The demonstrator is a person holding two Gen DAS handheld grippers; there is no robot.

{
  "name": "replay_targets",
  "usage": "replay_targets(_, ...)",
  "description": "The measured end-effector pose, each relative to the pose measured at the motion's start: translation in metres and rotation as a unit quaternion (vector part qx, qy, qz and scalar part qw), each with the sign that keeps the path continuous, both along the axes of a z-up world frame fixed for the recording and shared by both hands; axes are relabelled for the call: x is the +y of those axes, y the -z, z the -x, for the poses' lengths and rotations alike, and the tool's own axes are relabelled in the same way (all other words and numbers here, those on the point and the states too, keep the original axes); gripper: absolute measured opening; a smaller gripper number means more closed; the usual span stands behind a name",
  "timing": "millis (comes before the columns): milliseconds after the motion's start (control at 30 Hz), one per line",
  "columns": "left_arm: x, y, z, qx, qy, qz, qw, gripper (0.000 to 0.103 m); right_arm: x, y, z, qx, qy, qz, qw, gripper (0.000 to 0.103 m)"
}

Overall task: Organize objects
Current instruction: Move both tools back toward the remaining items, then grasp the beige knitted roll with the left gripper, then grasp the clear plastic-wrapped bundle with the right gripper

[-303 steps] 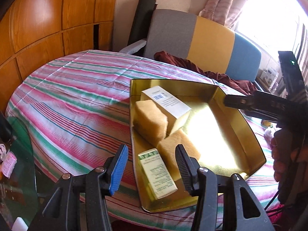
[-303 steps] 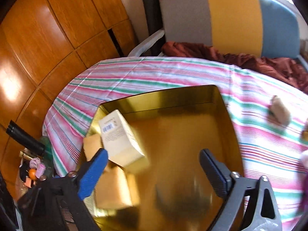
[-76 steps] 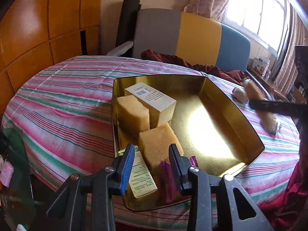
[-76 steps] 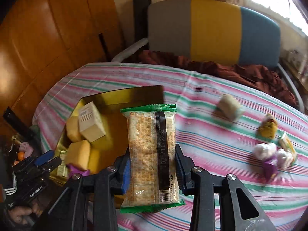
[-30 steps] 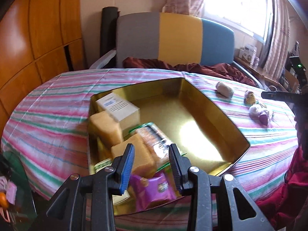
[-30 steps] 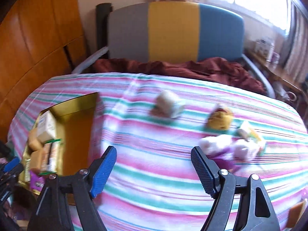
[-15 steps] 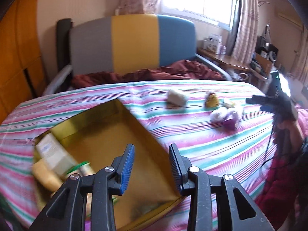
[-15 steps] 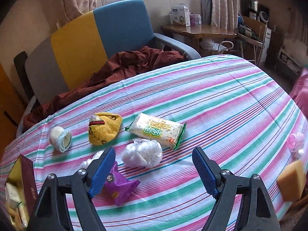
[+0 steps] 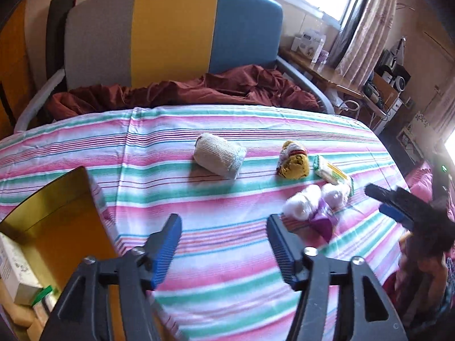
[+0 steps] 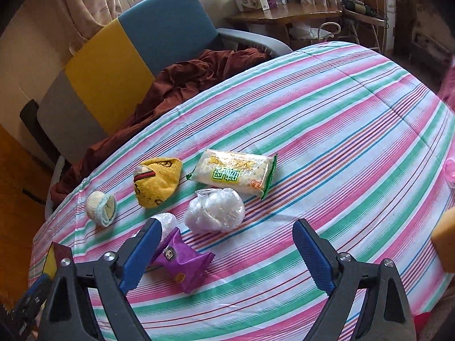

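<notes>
Striped cloth (image 10: pixel 327 130) is covering the round table, and most of the loose things are sitting together on it in the right wrist view: a rolled white sock (image 10: pixel 101 204), a yellow knitted piece (image 10: pixel 157 181), a green-edged cracker packet (image 10: pixel 233 172), a clear bag of white stuff (image 10: pixel 213 209) and a purple snack packet (image 10: pixel 182 264). A second clear bag is lying half hidden behind the blue finger (image 10: pixel 140 258), so its shape is hard to make out. At the right edge an orange sponge (image 10: pixel 445 241) is being cut off by the frame.

Right gripper (image 10: pixel 227 258) is hanging over this cluster with its jaws spread wide, having just been opening further, and nothing is sitting between the pads; the purple packet is lying just beside the left finger, and whether they touch I cannot tell.

Left gripper (image 9: pixel 223 251) is pointing down at bare cloth, its jaws having just been opening and gripping nothing. In its view the gold tray (image 9: pixel 57 199) is running off the lower left corner, with only a white box (image 9: pixel 14 267) and scraps of other packets showing inside; the rest of its contents are out of frame. The person's hand at the far right is too blurred to make out.
</notes>
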State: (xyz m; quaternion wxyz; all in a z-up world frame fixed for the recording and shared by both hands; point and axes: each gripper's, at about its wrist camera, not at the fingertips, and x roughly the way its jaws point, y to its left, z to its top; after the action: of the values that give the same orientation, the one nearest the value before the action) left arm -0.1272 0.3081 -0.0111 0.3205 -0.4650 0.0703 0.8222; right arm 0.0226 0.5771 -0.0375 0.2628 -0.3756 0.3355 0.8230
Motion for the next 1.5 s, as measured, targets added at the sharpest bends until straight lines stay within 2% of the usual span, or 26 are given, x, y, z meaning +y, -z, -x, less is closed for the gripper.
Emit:
replay_targets(100,0.022,0.012,0.02,-0.001,-0.007,0.017,0.9998,0.083,0.0,0.0,0.001,0.004,-0.006,0.009,1.0,0.095)
replay_targets(267,0.058,0.028,0.043,0.024,0.004,0.049,0.9985,0.084,0.0,0.003,0.004,0.009,-0.014,0.027,1.0,0.095)
replay_targets(467,0.089,0.042,0.072,0.027,0.012,0.067,0.9973,0.088,0.003,0.008,0.004,0.014,-0.014,0.051,0.998,0.096)
replay_targets(633,0.107,0.063,0.095,0.023,0.013,0.093,0.9953,0.088,0.007,0.01,0.003,0.016,-0.01,0.062,0.998,0.096)
replay_targets(700,0.106,0.077,0.101,0.001,0.016,0.089,0.9959,0.075,0.008,0.011,0.003,0.016,-0.007,0.063,0.998,0.096)
replay_targets(733,0.104,0.08,0.1,-0.001,0.014,0.086,0.9962,0.074,0.009,0.012,0.002,0.015,-0.004,0.063,0.998,0.096)
replay_targets(800,0.1,0.076,0.088,0.023,0.02,0.083,0.9961,0.07,0.012,0.012,0.001,0.015,0.001,0.063,0.998,0.096)
replay_targets(967,0.09,0.069,0.05,0.027,0.035,0.083,0.9956,0.069,0.021,0.01,-0.005,0.025,0.025,0.062,0.997,0.096)
replay_targets(1167,0.078,0.064,-0.021,0.038,0.05,0.083,0.9946,0.069,0.039,0.009,-0.026,0.05,0.082,0.076,0.992,0.096)
replay_targets(1333,0.054,0.072,-0.08,0.043,0.054,0.071,0.9952,0.069,0.045,0.013,-0.032,0.05,0.105,0.086,0.989,0.096)
replay_targets(1500,0.024,0.074,-0.127,0.1,0.082,0.053,0.9902,0.069,0.045,0.014,-0.033,0.04,0.111,0.078,0.99,0.096)
